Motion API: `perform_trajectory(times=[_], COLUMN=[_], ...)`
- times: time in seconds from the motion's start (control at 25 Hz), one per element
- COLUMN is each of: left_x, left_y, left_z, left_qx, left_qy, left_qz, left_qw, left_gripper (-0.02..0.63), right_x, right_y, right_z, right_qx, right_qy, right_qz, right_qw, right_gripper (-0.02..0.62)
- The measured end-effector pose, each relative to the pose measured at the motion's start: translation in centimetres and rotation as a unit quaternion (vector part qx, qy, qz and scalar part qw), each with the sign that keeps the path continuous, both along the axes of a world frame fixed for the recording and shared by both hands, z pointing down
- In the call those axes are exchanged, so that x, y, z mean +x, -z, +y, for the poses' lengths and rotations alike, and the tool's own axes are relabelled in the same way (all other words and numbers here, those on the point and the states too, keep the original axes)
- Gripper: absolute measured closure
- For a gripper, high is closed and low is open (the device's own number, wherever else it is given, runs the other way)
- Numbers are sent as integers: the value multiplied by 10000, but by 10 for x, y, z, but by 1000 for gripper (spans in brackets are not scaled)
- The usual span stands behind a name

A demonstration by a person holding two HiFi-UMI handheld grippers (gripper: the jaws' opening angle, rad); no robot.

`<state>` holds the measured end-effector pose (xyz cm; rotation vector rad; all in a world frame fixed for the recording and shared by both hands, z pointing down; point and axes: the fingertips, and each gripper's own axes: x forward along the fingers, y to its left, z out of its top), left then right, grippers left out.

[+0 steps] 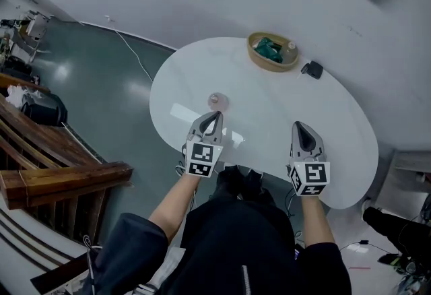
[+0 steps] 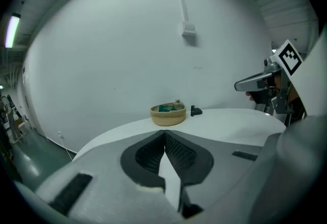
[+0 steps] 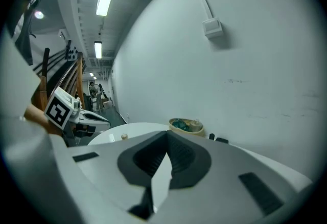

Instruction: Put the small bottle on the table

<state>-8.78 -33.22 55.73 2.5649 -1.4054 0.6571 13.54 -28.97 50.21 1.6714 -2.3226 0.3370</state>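
A small clear bottle stands upright on the white oval table, just beyond the tips of my left gripper. The right gripper view shows that bottle free on the tabletop. My left gripper is shut, its pads meeting with nothing between them, and its own view does not show the bottle. To the right, my right gripper hovers over the table's near side, also shut and empty.
A woven basket at the table's far edge holds a green item and another small bottle. A black object lies beside it. The white wall stands close behind. Wooden benches lie at the left.
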Motion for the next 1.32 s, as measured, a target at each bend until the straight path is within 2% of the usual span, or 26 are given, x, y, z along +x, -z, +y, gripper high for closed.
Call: perform_trajectory(times=[0.24,0.64,1.32], left_x=[3,-23,-33], left_y=[31,39,38], left_z=[23,35,28], left_qx=[164,187,154], left_qy=[-58,236,351], left_qz=[193,322,421], left_qw=[9997,9990,9984], left_gripper=[598,598,598], right_x=[-19,-60,-68], right_y=[19,27,26], right_z=[1,-3,-12], right_qx=[292,420,399], right_qy=[165,717,842], right_qz=[-76,-120,-133], right_qw=[9994,9965,9956], right_gripper=[595,595,595])
